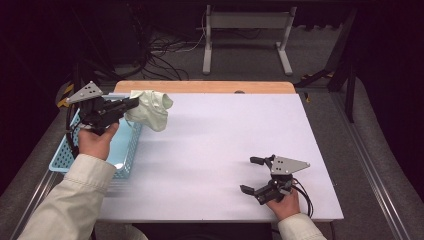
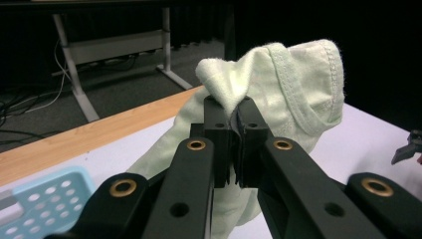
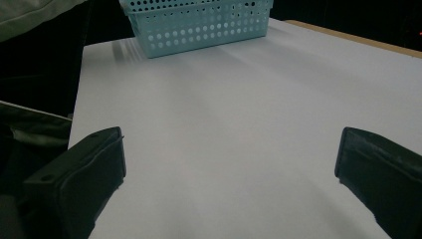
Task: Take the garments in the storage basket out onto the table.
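Item: pale green garment [image 1: 151,109], being pinched by a bunched fold in the left hand-held gripper [image 1: 131,103] and being held up over the far left of the white counter [image 1: 225,145], beside the light blue perforated basket [image 1: 127,150]. Step judged in hand: the garment is being carried from basket to counter; next, lowering onto open counter and releasing are called for. Right hand-held gripper [image 1: 252,175]: jaws being kept spread, nothing between them, near the counter's front edge. Stitched hem detail is being given by the left gripper view [image 2: 298,94]; the basket's position is being given by the high view.
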{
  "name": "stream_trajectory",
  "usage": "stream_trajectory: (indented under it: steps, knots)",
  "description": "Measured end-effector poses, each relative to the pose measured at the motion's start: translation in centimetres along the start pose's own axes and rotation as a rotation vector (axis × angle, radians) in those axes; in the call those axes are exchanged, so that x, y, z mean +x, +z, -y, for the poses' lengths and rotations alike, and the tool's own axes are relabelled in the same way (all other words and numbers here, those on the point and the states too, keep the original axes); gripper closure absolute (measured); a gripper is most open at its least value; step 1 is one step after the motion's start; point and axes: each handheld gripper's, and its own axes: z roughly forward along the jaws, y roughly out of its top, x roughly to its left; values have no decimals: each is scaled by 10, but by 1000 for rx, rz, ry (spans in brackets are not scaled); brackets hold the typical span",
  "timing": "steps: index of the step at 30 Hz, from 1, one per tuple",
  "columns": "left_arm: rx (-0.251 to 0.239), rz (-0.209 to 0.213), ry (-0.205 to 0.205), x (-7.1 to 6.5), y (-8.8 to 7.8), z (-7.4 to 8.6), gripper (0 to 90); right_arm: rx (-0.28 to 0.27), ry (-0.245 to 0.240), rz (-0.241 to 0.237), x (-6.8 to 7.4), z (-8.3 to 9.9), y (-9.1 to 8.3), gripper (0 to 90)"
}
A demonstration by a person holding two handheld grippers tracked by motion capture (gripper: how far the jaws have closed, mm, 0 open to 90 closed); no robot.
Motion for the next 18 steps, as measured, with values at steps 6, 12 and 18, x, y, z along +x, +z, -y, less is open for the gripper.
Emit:
stream_trajectory:
  steps: [6,12,18]
  knots:
    - [-2,30,12,-12,20,-6,868,0,1,-1,0,0,0,2]
    - [1,55,22,-22,39,-8,867,-1,0,-3,0,0,0,2]
    - [8,83,27,-32,60,-4,867,-1,-2,-3,0,0,0,2]
